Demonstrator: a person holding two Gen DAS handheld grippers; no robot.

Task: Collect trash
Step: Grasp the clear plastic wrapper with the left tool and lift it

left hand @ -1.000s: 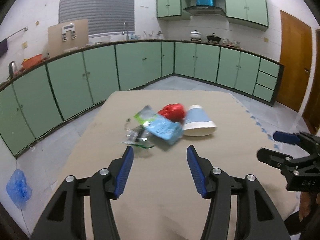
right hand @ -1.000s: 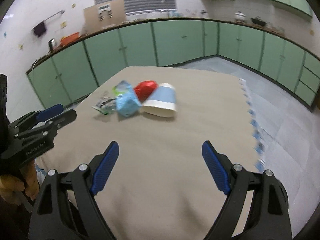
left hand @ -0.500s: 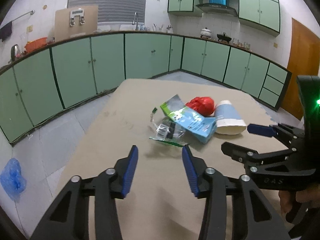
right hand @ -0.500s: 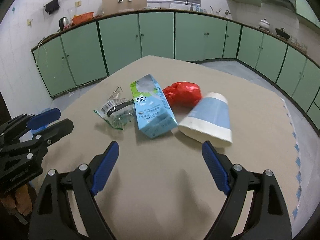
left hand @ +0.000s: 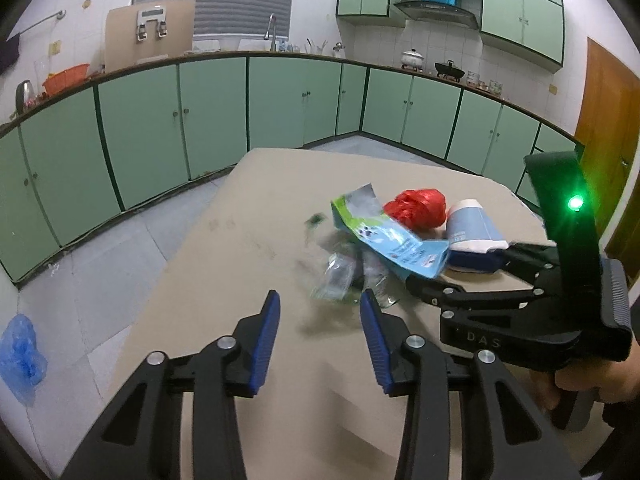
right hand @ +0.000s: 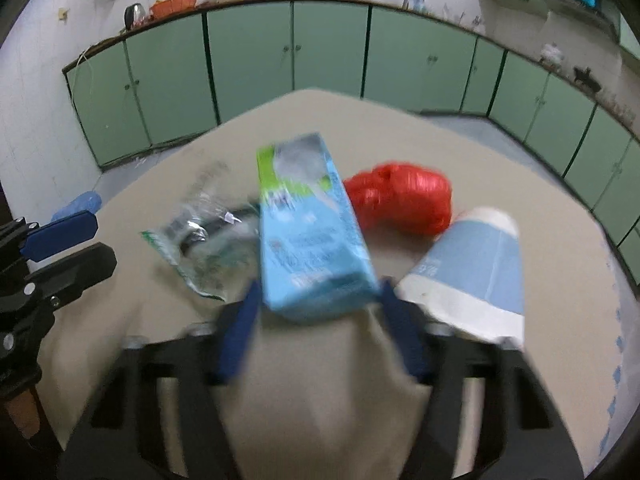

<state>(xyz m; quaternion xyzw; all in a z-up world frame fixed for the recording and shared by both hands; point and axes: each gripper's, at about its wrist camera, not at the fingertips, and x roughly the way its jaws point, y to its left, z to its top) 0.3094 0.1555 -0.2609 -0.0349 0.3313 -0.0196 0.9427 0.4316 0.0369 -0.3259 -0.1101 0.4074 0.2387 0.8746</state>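
The carton (right hand: 316,236) is being closed on by the right gripper (right hand: 320,300), whose jaws have just been narrowing with the carton's near end between them; the frame is blurred, so whether the pads are pressing yet cannot be told. The carton is lying mid-table (left hand: 248,248), with a crumpled wrapper (right hand: 200,248) touching one side, a red bag (right hand: 400,200) just behind and a cup (right hand: 472,264) beside it. The left gripper (left hand: 318,312) is being held unclenched and empty near the wrapper (left hand: 344,276), having just been narrowing too. If the carton is being caught only at its edge, it is likely to be squeezed out or crushed, and the cup could be knocked rolling.
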